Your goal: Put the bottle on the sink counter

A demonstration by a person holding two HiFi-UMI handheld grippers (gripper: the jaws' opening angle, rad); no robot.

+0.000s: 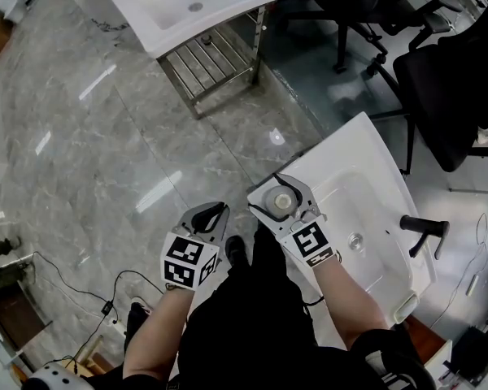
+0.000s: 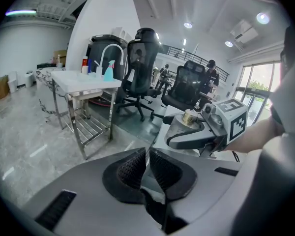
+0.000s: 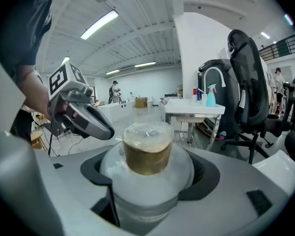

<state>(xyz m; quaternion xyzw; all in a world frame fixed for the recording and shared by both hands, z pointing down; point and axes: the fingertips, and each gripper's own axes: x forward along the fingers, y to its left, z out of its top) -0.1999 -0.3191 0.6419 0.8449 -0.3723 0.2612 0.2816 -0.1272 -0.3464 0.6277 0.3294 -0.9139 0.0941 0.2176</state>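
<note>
Grey marble-look floor runs across a large workshop. 2 white sinks stand on it. Far sink: mounted on a metal rack, with a blue spray bottle on its top. Near sink counter: white, with a black faucet at its right edge and a drain in the basin. Black office chairs stand beyond the near counter. Loose cables lie on the floor at lower left.

My right claw: both jaws are clamped round the body of the bottle. It is a frosted, translucent vessel, upright, with a gold-brown collar and a clear cap. From the head view, the bottle sits over the near left corner of the sink counter. I cannot tell whether its base touches the surface.

My left claw: the 2 ribbed pads are pressed together with nothing between them. It hangs over the floor, just beside the right claw and clear of the counter.
</note>
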